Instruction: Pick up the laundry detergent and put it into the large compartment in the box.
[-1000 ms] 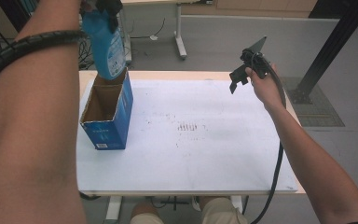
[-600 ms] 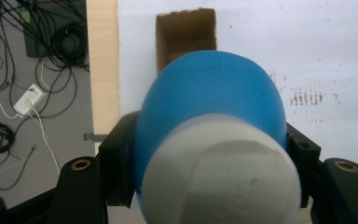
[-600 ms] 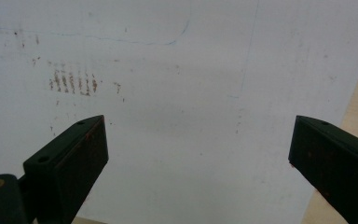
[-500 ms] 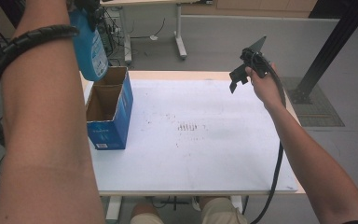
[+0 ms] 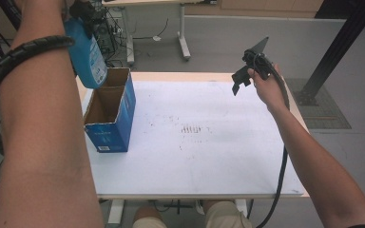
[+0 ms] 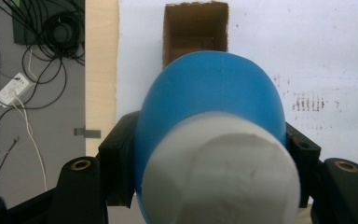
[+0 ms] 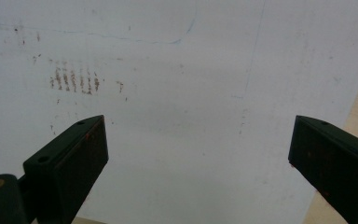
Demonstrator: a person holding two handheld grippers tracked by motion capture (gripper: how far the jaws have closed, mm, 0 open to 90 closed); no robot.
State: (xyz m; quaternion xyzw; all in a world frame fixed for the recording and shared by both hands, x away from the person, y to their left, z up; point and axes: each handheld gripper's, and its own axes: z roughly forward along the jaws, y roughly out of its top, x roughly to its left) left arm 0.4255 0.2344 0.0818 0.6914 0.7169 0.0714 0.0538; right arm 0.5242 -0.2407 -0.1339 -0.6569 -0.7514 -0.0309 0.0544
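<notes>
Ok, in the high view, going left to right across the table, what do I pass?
Left forearm → blue bottle held in the left tongs → open cardboard box → rusty smudges on the white table → right tongs, held above the far right part of the table.

The bench [image 5: 209, 156] carries a white top with a wooden edge — faint reddish marks [image 5: 190, 129] sit near its middle. Grey floor [image 5: 218, 42] surrounds it; a second desk's legs [image 5: 183, 33] stand behind, with cables [image 6: 51, 28] and a white power strip [image 6: 11, 91] at left.
</notes>
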